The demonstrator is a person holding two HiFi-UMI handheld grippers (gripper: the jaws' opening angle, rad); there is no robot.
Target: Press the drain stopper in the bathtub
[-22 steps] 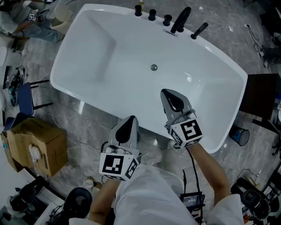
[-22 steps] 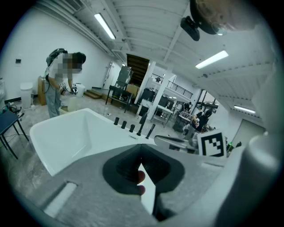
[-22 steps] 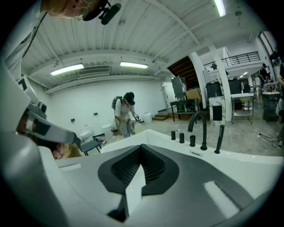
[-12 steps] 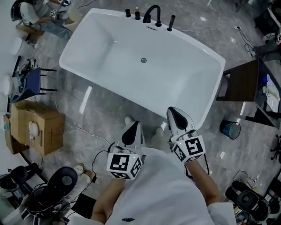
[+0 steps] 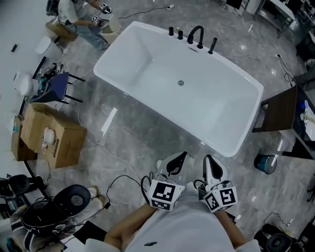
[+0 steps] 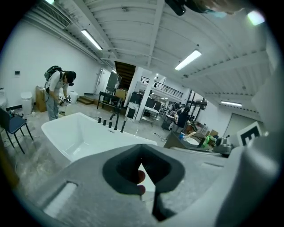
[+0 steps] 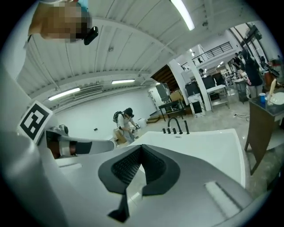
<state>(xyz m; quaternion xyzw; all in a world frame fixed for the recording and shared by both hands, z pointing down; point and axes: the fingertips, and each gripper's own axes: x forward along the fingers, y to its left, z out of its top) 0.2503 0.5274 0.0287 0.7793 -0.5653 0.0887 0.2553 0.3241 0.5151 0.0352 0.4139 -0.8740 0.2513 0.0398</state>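
Head view, top-down. We log a grey marbled floor (image 5: 133,133) with a white freestanding bathtub (image 5: 147,54) set diagonally across the upper middle of the frame. The tub holds no water that we can see.

A cardboard box (image 5: 51,135) stands on the floor to the left, well apart from the tub. A dark table (image 5: 280,113) sits just beside the tub's right end. A blue chair (image 5: 53,82) stands left of the tub, and another person (image 5: 74,10) is bent over at the upper left corner.

We hold both grippers low in the frame, close to our body, over the floor on the near side of the tub. The left gripper (image 5: 178,162) (image 6: 142,148) has its jaws pressed together with nothing held between them. The right gripper (image 5: 211,167) (image 7: 141,148) is the same: jaws together, nothing pinched. The two sit just beside each other and both point toward the tub. Neither touches it.

A small blue bucket (image 5: 266,164) stands on the floor near the table. A black faucet set (image 5: 196,35) lines the tub's far rim.

The drain stopper (image 5: 180,83), a small round metal disc, lies in the middle of the tub floor, near the faucet side and well apart from both grippers.
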